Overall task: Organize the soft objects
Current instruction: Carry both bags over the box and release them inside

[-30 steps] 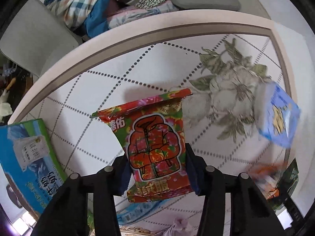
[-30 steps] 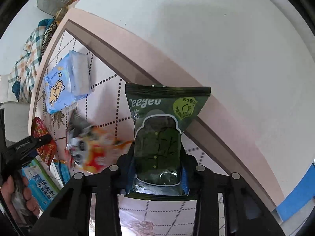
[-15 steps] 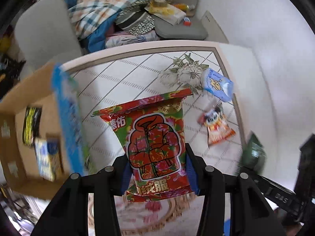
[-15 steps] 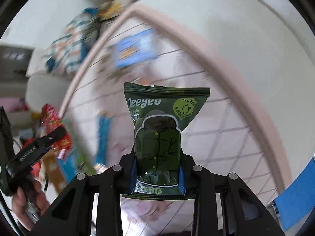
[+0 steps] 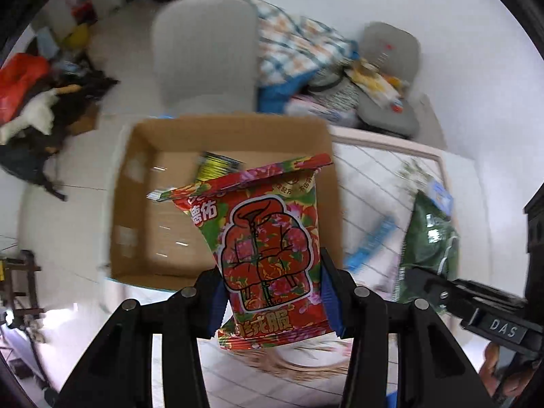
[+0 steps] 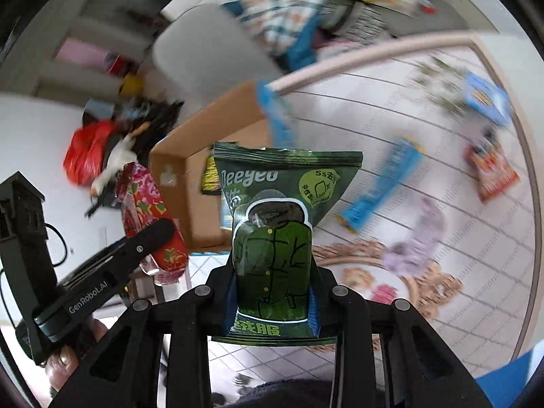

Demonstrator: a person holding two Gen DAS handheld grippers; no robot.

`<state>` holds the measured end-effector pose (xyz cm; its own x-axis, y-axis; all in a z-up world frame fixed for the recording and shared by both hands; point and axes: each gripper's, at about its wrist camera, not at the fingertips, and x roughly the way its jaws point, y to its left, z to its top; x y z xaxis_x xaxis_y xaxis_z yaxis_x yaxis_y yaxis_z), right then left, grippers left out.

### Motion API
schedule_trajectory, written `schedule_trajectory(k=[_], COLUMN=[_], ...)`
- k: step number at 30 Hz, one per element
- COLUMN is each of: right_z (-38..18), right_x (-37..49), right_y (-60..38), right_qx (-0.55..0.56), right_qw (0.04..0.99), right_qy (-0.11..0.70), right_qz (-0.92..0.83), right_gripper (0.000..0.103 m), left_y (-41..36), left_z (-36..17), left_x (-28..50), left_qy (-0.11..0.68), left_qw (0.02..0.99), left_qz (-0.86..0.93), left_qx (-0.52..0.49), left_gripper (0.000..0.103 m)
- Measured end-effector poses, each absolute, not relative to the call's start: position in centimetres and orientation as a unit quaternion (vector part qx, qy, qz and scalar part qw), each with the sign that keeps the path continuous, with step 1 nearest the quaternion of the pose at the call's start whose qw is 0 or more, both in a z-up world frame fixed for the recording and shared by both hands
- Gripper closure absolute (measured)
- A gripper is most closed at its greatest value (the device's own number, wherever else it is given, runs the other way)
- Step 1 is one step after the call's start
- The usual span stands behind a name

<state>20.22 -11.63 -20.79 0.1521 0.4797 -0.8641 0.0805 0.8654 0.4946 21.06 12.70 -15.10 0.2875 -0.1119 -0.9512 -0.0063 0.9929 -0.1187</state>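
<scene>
My left gripper [image 5: 272, 289] is shut on a red flowered soft pack [image 5: 268, 241] with a jacket drawing, held up in front of an open cardboard box [image 5: 163, 217]. My right gripper [image 6: 273, 292] is shut on a dark green soft pack [image 6: 275, 238] with a jacket drawing. The green pack also shows in the left wrist view [image 5: 428, 238], and the red pack in the right wrist view [image 6: 146, 210], to the left of the green one. The box [image 6: 176, 170] holds a yellow-striped pack [image 5: 214, 166].
On the patterned rug [image 6: 425, 176] lie a blue pack [image 6: 380, 187], a light blue pack [image 6: 486, 102], a red-orange pack [image 6: 493, 173] and a lilac cloth [image 6: 418, 234]. A grey chair [image 5: 204, 51] and a clothes pile [image 5: 299, 47] stand behind the box.
Both grippers have swung left from over the rug toward the cardboard box, each still holding its pack. The box now fills the middle of the left wrist view.
</scene>
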Motion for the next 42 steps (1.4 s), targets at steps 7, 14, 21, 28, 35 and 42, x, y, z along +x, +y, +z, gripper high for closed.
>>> schedule_trajectory(k=[7, 14, 21, 28, 35, 42], right_z=[-20.8, -23.9, -27.5, -30.8, -33.1, -32.9], right_x=[24.0, 28.4, 32.9, 35.6, 37.4, 38.3], right_y=[-3.2, 0.7, 1.8, 2.5, 3.0, 2.7], right_qx=[0.164, 0.113, 0.09, 0.07, 0.062, 0.053], right_qw=[0.734, 0.726, 0.718, 0.71, 0.709, 0.73], right_qy=[0.644, 0.668, 0.686, 0.699, 0.702, 0.68], right_qz=[0.144, 0.116, 0.078, 0.056, 0.044, 0.029], right_gripper=[0.07, 0.07, 0.07, 0.07, 0.07, 0.039], left_y=[18.7, 22.1, 23.6, 23.7, 23.7, 24.8], left_z=[-16.5, -19.9, -24.6, -28.0, -30.1, -29.4], left_x=[23.4, 27.6, 33.3, 35.9, 37.5, 38.0], left_qy=[0.6, 0.629, 0.669, 0.698, 0.716, 0.707], left_qw=[0.799, 0.776, 0.741, 0.715, 0.695, 0.704], left_qz=[0.002, 0.011, 0.012, 0.009, 0.011, 0.027], left_qx=[-0.034, -0.052, -0.053, -0.051, -0.054, -0.068], left_gripper=[0.059, 0.059, 0.059, 0.059, 0.058, 0.043])
